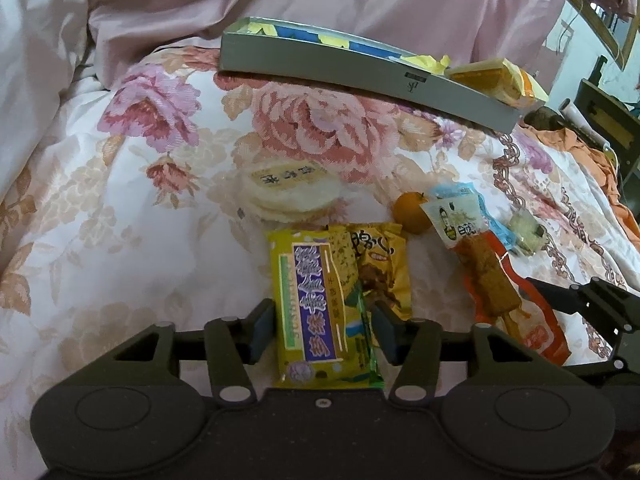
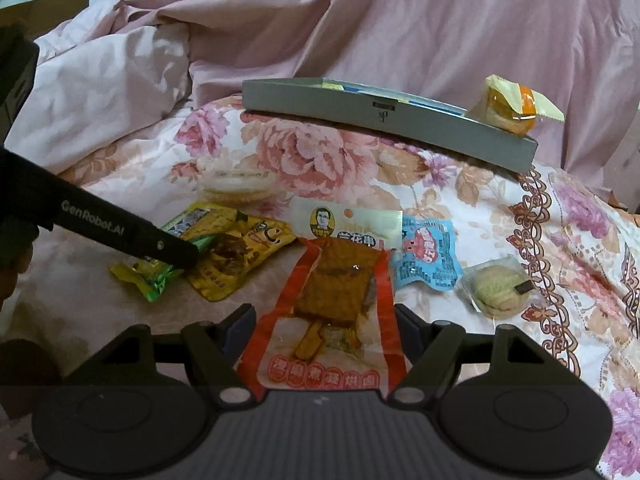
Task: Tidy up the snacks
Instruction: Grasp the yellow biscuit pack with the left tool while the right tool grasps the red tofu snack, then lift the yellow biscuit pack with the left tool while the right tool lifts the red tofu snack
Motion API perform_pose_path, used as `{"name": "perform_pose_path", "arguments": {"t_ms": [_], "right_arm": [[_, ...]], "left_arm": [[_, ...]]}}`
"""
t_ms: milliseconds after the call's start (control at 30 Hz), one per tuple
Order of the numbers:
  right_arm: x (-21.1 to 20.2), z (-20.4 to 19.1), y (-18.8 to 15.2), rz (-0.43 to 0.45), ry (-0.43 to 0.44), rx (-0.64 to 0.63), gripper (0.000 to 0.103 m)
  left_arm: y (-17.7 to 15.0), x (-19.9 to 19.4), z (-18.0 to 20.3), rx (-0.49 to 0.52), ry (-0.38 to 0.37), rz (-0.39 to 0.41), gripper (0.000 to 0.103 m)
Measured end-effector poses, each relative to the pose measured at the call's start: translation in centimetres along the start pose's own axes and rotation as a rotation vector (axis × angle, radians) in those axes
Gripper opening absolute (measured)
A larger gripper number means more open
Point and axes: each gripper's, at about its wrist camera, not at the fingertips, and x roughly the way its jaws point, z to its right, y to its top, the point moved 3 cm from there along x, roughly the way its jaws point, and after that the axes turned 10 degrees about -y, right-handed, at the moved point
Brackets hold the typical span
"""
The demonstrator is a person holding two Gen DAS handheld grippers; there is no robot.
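Note:
On the flowered bedspread, my left gripper is shut on a yellow packet with a purple label. Its pads touch both long edges, and the green right edge is curled up. This packet overlaps a brown-yellow packet. My right gripper is shut on the near end of a red skewer-snack packet; that packet's white header lies partly over a blue packet. A long grey box at the back holds blue and yellow wrappers. An orange-yellow wrapped pastry sits at its right end.
A round rice-cracker pack lies between the box and the packets. Beside the red packet lie a small orange and a clear-wrapped pale cookie. A rumpled pink quilt rises behind the box. Furniture and orange cloth stand beyond the bed's right edge.

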Motion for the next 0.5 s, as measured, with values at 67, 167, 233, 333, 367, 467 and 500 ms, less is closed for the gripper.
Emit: {"name": "perform_pose_path", "arguments": {"t_ms": [67, 167, 233, 333, 367, 467, 500], "right_arm": [[0.3, 0.0, -0.1, -0.002, -0.010, 0.009, 0.079], [0.8, -0.3, -0.1, 0.009, -0.031, 0.003, 0.080], [1.0, -0.7, -0.1, 0.020, -0.046, -0.015, 0.083], [1.2, -1.4, 0.0, 0.030, -0.054, -0.038, 0.086], [1.2, -1.5, -0.1, 0.030, -0.054, -0.045, 0.086], [1.3, -1.7, -0.2, 0.023, -0.059, -0.054, 0.078], [1.3, -1.6, -0.2, 0.018, -0.059, -0.051, 0.078]], "left_arm": [[0.0, 0.4, 0.1, 0.014, -0.004, -0.002, 0.065], [0.0, 0.7, 0.3, 0.030, -0.010, -0.003, 0.072], [0.0, 0.8, 0.4, 0.039, -0.014, -0.004, 0.074], [-0.1, 0.8, 0.4, 0.043, -0.011, -0.003, 0.073], [-0.1, 0.8, 0.5, 0.047, -0.008, -0.003, 0.072], [-0.2, 0.9, 0.6, 0.080, 0.022, -0.009, 0.062], [-0.2, 0.9, 0.6, 0.090, 0.030, -0.011, 0.057]]}}
